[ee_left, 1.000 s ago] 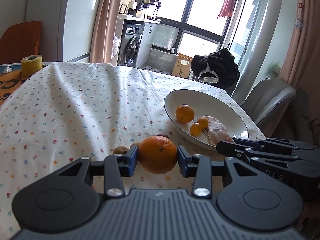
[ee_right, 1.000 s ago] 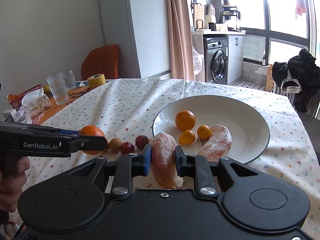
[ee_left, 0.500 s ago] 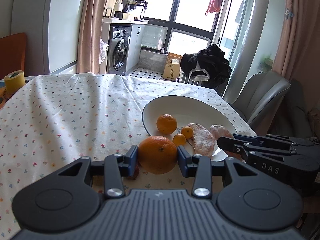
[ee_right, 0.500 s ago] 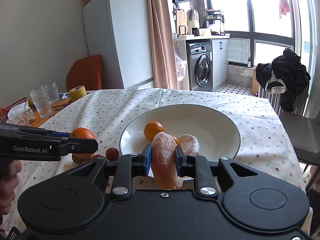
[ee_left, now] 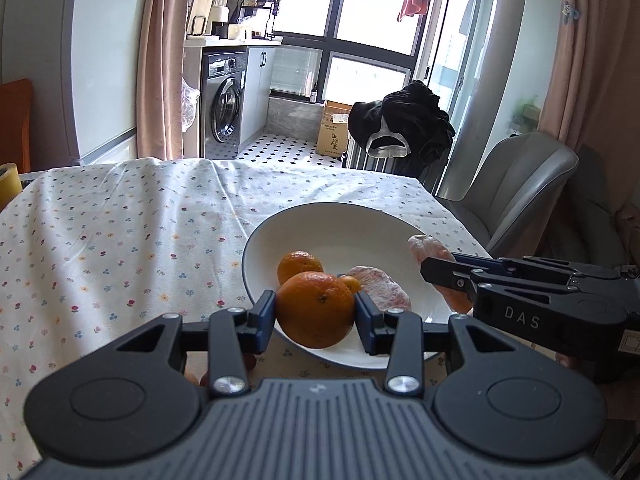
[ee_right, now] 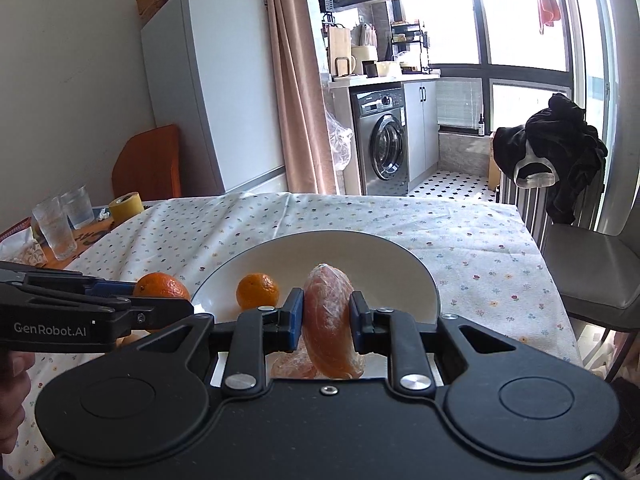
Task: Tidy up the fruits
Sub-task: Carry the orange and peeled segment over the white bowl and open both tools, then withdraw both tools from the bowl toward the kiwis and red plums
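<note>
My left gripper (ee_left: pixel 315 314) is shut on a large orange (ee_left: pixel 314 309), held over the near left rim of the white plate (ee_left: pixel 352 224). In the plate lie a smaller orange (ee_left: pixel 298 265), a tiny orange (ee_left: pixel 350 282) and a plastic-wrapped peeled citrus piece (ee_left: pixel 382 288). My right gripper (ee_right: pixel 327 316) is shut on another wrapped peeled piece (ee_right: pixel 330 316), above the near part of the plate (ee_right: pixel 416 268). The right wrist view shows the smaller orange (ee_right: pixel 257 291) in the plate and the left gripper's large orange (ee_right: pixel 160 286) at the plate's left rim.
A flowered tablecloth (ee_left: pixel 120 232) covers the table. Two glasses (ee_right: pixel 60 220) and a yellow tape roll (ee_right: pixel 126 206) stand at the far left. A grey chair (ee_left: pixel 516 196) is beside the table's right edge. A hand (ee_right: pixel 12 392) holds the left gripper.
Both grippers have moved forward toward the plate with their fruit. The small fruits on the cloth left of the plate have dropped out of view.
</note>
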`<state>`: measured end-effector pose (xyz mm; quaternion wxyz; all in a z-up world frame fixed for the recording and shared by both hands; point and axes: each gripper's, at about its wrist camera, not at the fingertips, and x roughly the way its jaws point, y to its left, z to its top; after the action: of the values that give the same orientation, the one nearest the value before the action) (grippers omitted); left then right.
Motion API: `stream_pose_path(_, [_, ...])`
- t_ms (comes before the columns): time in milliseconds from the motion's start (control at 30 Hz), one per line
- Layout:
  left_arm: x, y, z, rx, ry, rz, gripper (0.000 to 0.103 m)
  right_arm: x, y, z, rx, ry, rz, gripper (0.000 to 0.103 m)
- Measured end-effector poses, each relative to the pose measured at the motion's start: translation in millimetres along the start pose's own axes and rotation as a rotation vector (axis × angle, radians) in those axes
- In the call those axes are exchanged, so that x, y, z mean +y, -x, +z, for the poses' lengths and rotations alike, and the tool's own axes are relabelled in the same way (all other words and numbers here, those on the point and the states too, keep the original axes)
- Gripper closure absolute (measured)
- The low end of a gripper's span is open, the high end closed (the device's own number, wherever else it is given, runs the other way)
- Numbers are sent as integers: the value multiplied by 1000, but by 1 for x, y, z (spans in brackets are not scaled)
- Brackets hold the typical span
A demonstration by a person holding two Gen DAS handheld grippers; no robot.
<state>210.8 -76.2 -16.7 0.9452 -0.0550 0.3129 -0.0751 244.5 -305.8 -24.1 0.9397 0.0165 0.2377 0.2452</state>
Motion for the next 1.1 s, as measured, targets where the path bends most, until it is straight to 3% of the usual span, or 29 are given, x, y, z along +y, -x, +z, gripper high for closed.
stream_pose_path(267, [-1, -15, 3, 21, 9, 3, 62, -7, -10, 4, -16, -22, -11, 80])
stream_pose_path(467, [-3, -23, 3, 39, 20, -2, 62, -8, -11, 0, -18, -24, -18, 62])
stream_pose_path(700, [-2, -31, -1, 69, 43, -12, 62, -8, -4, -5, -3, -42, -22, 52])
stream_pose_path(833, [-1, -27, -2, 57, 41, -2, 53, -3, -3, -8, 9, -35, -21, 51])
stream_pose_path(1100, [15, -11, -5, 36, 73, 18, 46, 12, -2, -11, 22, -25, -10, 49])
